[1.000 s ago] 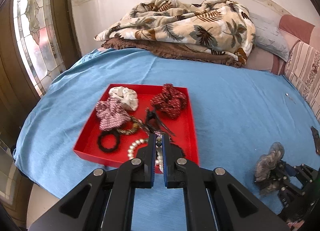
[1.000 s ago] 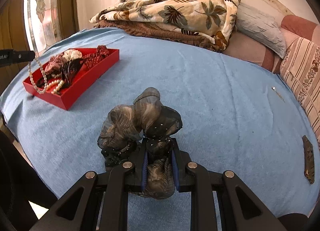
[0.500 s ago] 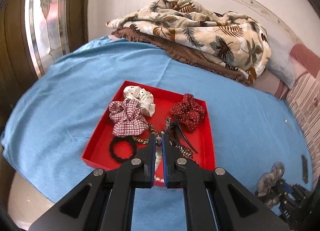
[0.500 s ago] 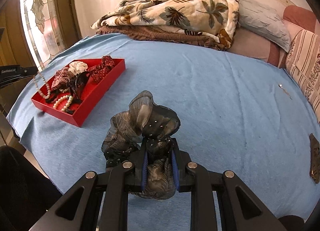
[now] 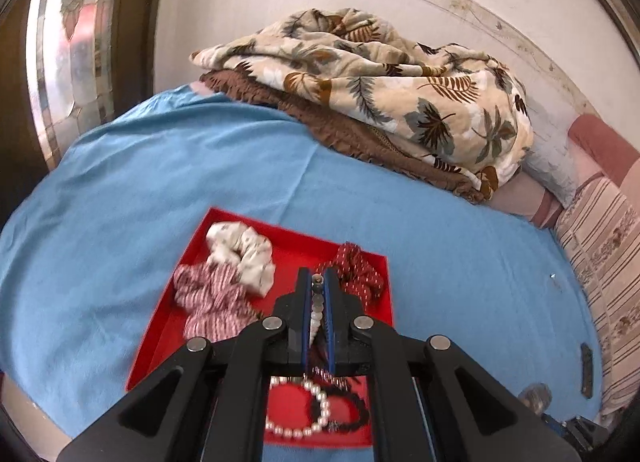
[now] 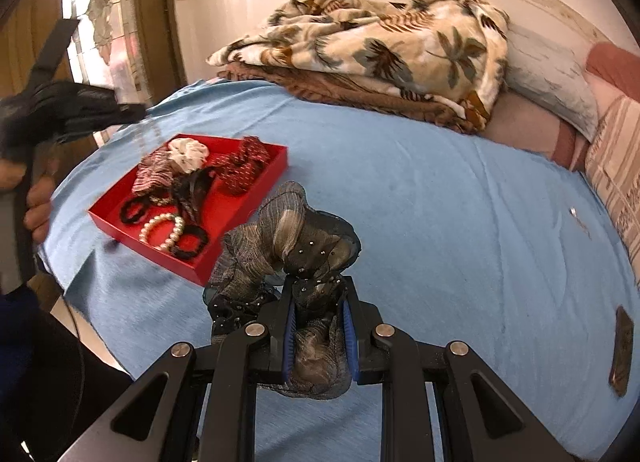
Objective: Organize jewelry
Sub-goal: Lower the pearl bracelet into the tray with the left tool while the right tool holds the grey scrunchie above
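Observation:
My left gripper (image 5: 317,277) is shut on a pearl necklace (image 5: 316,312) and holds it high above the red tray (image 5: 160,336); the strand hangs between the fingers. A pearl bracelet (image 5: 298,408) lies in the tray's near end with white (image 5: 244,252), plaid (image 5: 208,298) and red dotted (image 5: 358,270) scrunchies. My right gripper (image 6: 316,290) is shut on a grey-black sheer scrunchie (image 6: 288,242), just right of the tray (image 6: 256,182). The left gripper (image 6: 132,112) shows blurred at the left in the right wrist view.
The tray sits on a blue bedspread (image 5: 440,242). Folded floral and brown blankets (image 5: 360,82) and pillows (image 5: 552,166) lie at the bed's far side. A dark flat object (image 6: 621,350) and a small pin (image 6: 576,214) lie at the right. A window (image 5: 68,42) is left.
My left gripper has risen well above the tray, lifting the pearl necklace. My right gripper has carried the grey scrunchie closer to the tray.

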Demonstrator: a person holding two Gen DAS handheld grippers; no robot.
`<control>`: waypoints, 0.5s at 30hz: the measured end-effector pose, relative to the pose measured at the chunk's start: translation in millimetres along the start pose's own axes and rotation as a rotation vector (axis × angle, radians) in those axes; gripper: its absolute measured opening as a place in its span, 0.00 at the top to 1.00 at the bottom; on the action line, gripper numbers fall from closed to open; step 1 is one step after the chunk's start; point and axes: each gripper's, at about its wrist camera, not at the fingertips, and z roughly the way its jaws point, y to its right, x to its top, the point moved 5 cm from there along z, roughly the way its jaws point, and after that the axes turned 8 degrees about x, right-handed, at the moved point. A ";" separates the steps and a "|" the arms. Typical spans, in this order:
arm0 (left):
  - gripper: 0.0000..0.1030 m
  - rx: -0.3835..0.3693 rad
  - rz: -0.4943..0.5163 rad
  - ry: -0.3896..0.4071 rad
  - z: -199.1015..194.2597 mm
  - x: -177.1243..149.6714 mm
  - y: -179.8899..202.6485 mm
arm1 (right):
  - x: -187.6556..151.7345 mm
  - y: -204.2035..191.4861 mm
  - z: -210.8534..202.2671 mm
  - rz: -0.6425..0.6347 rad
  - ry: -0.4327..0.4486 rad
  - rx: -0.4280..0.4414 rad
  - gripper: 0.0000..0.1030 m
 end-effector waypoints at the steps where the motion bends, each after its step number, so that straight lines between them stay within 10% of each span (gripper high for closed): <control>1: 0.94 0.010 0.020 0.005 3.7 2.3 4.3 | 2.4 -4.3 0.2 -0.009 0.002 0.002 0.79; 15: 0.94 0.116 0.096 0.052 32.7 9.3 -7.4 | 50.2 -44.0 27.5 -0.061 0.019 0.048 0.78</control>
